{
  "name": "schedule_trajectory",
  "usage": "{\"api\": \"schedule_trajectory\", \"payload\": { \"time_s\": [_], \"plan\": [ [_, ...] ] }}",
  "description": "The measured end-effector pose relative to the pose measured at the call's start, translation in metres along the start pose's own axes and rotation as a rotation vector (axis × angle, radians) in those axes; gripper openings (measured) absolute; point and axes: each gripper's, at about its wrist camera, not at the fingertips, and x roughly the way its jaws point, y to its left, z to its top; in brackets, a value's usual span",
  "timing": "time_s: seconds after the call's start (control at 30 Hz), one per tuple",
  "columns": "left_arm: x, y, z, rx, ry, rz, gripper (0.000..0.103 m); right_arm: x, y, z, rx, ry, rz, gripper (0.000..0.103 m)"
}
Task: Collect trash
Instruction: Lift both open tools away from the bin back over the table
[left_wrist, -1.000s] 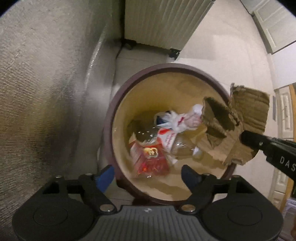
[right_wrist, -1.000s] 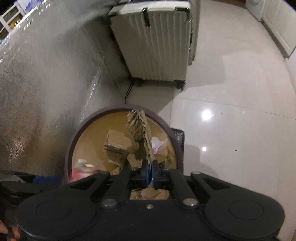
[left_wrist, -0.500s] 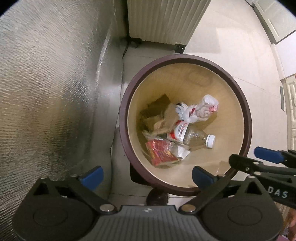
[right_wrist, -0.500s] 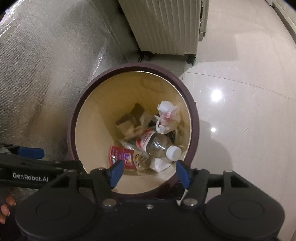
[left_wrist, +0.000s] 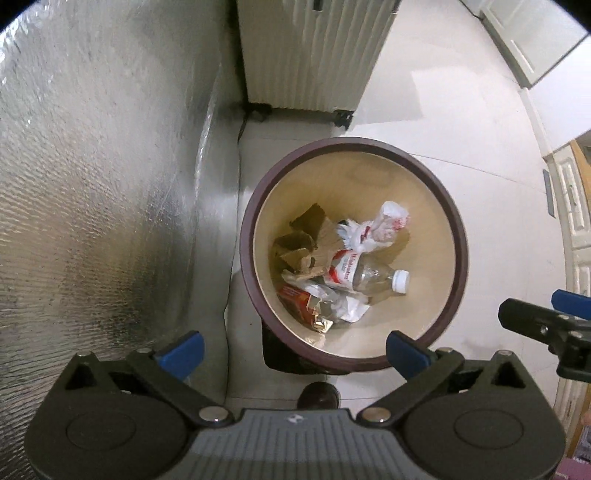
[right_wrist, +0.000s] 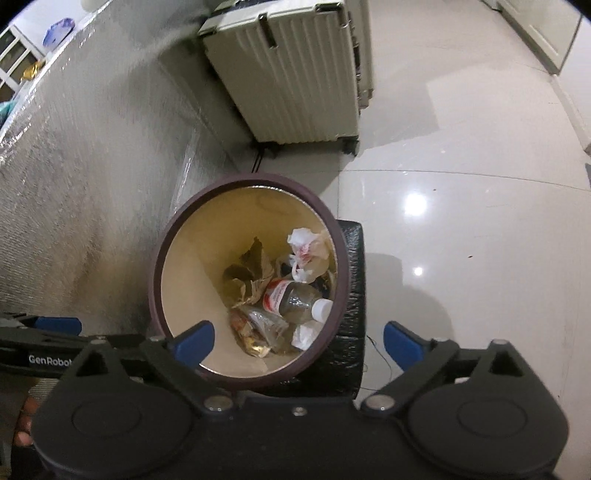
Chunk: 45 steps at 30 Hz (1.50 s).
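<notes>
1. While the left gripper (left_wrist: 291, 345) is hovering with fingers wide apart and empty, the left wrist view is showing the trash bin (left_wrist: 456, 236) already holding torn cardboard (left_wrist: 301, 245), a plastic bottle (left_wrist: 365, 273), a white bag (left_wrist: 373, 229) and a red wrapper (left_wrist: 299, 301); the bottle label is not readable.

2. In the right wrist view, the right gripper (right_wrist: 299, 341) is also staying spread and empty above the bin; "GenRobot" is showing on the left gripper's side. No trash is lying on the visible floor (right_wrist: 461, 221), so little seems left.
</notes>
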Motion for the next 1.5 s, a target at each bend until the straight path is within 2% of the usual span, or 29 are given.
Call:
{"api": "schedule_trajectory", "payload": {
  "time_s": [0.67,1.13,1.5],
  "plan": [
    [-0.07,0.007,-0.034,0.032,-0.11,-0.023,0.103,-0.079,0.015,-0.029,0.015,-0.11,-0.024,0.103],
    [-0.149,0.031,-0.06,0.05,-0.285,-0.079,0.103,-0.15,0.045,-0.05,0.004,-0.242,-0.078,0.103],
    [-0.221,0.09,-0.092,0.039,-0.438,-0.093,0.103,-0.2,0.11,-0.068,-0.031,-0.366,-0.098,0.103]
  ]
}}
